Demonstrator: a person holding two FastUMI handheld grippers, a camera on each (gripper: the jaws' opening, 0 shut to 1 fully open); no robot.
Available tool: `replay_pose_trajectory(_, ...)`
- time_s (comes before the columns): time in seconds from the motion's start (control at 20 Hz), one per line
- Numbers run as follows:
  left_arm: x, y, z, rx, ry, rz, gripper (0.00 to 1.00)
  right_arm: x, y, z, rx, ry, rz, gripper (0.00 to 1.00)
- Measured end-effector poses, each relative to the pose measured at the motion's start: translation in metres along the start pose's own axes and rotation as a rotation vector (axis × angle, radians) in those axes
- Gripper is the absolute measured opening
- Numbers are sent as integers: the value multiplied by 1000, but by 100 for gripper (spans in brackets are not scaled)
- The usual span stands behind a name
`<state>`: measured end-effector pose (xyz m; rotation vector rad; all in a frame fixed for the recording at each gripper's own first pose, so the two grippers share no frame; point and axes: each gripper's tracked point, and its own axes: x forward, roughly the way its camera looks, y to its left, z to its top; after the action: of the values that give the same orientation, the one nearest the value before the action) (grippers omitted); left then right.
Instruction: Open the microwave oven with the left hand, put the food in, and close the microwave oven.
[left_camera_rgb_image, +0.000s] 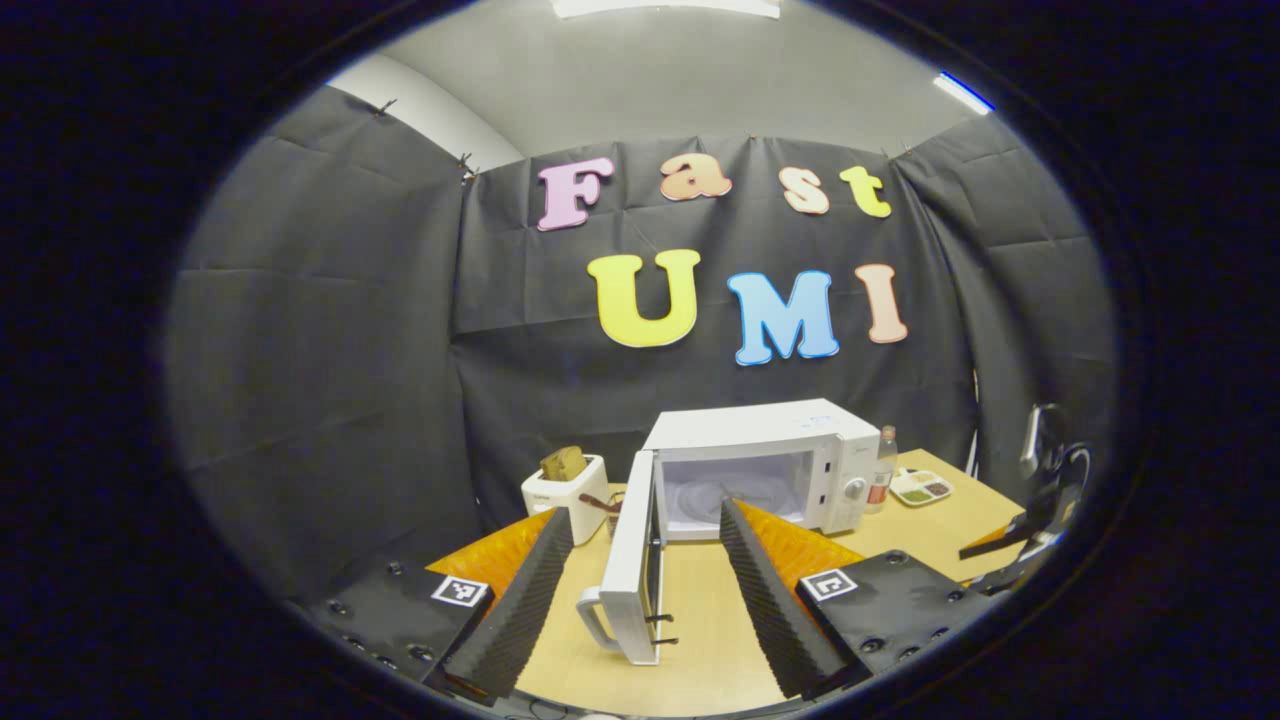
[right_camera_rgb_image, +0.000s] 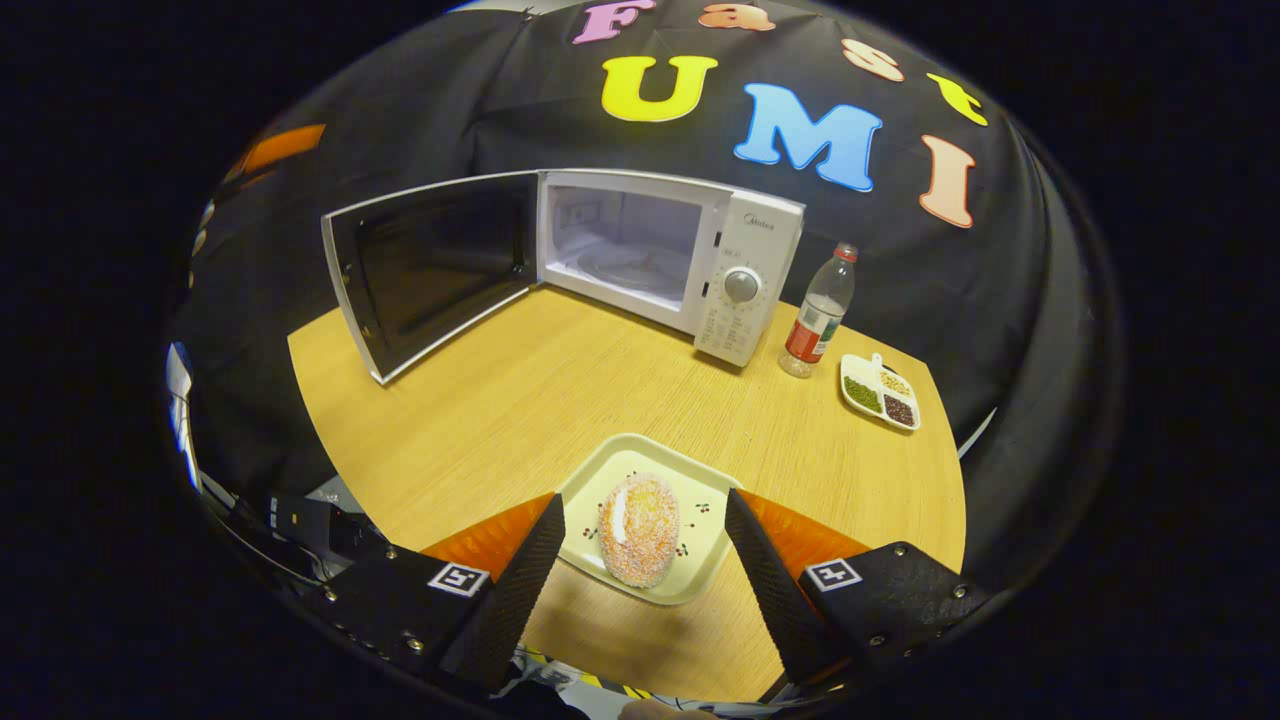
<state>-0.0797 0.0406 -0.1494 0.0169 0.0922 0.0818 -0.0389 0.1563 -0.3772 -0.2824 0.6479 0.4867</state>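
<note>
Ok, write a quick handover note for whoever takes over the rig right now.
Left hand-held gripper: open, empty, by the swung-open door.
Right hand-held gripper: open, fingers either side of the tray holding the pastry, not gripping.
Microwave: open, cavity empty.
Done: door opened.
Left: grasp the tray, put it inside, close the door.

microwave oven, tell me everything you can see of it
The microwave oven is a white box standing upright on the wooden table against the booth's black wall. Its door, hinged on the side away from the controls, is swung wide open, showing a dark inner pane and, in the left gripper view, a white handle. The cavity is lit, pale and empty, with a round turntable. A control panel with a grey dial sits beside the cavity. A bottle stands just beside it.
</note>
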Motion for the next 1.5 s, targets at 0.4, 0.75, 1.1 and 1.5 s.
replay_pose_trajectory(0.4, -13, -26, 46, 30, -29, -12, 94, 44, -6, -23, -6, 46, 29, 99)
replay_pose_trajectory(0.75, -4, -33, 56, 63, -37, -44, 100, 63, -5, -38, 12, 96, 23, 99)
replay_pose_trajectory(1.1, 8, -23, 48, 99, -18, -49, 100, 74, -5, -36, 70, 171, 62, 68)
replay_pose_trajectory(1.5, 22, -16, 38, 75, -9, -80, 100, 52, -5, 31, 96, 87, 98, 59)
